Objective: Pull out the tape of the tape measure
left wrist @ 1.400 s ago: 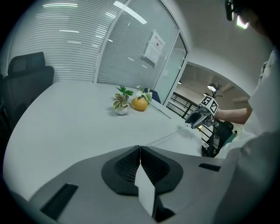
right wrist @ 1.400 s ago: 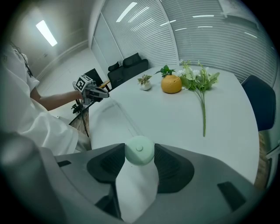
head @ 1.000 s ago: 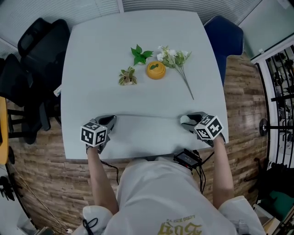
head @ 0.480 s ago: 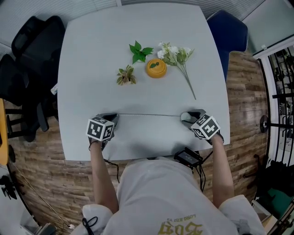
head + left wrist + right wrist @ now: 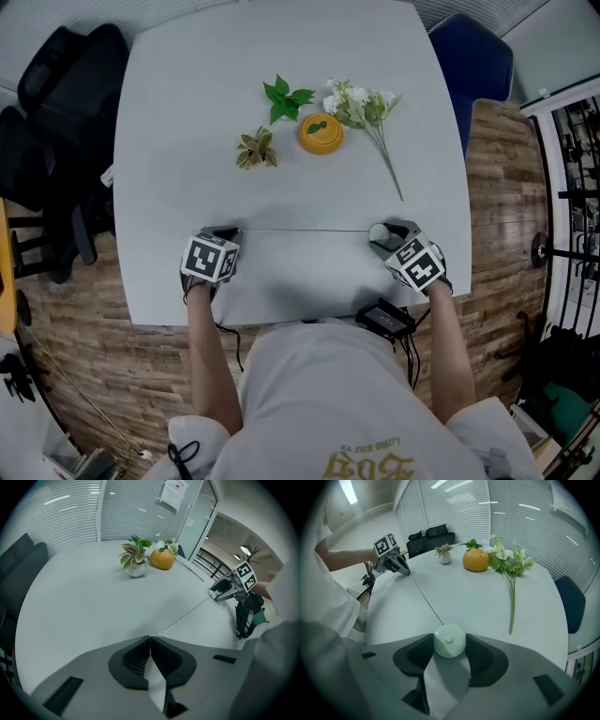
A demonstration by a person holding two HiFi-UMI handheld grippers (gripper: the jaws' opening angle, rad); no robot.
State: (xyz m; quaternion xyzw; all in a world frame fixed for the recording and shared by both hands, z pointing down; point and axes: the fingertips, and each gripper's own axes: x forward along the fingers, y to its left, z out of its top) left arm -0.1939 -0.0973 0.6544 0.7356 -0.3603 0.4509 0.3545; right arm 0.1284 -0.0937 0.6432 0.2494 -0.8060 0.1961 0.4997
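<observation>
A thin tape (image 5: 300,230) runs taut just above the white table (image 5: 178,122) between my two grippers. My left gripper (image 5: 228,234) is shut on the tape's end, which the left gripper view shows pinched between its closed pads at the gripper (image 5: 150,638), with the tape (image 5: 187,615) leading off to the right. My right gripper (image 5: 380,234) is shut on the round pale tape measure case (image 5: 449,641), pads pressing on both of its sides. From the case, the tape (image 5: 424,596) leads away to the left gripper (image 5: 396,564). Both grippers point steeply down near the table's front edge.
Further back on the table lie an orange round object (image 5: 321,132), a small potted plant (image 5: 255,150), a green leaf sprig (image 5: 284,98) and a white flower stem (image 5: 375,127). Black chairs (image 5: 56,141) stand at left, a blue chair (image 5: 473,66) at back right. A black device (image 5: 384,321) hangs at the table's front edge.
Both grippers have sunk closer to the table and tipped further down. The tape stays stretched between them at about the same length.
</observation>
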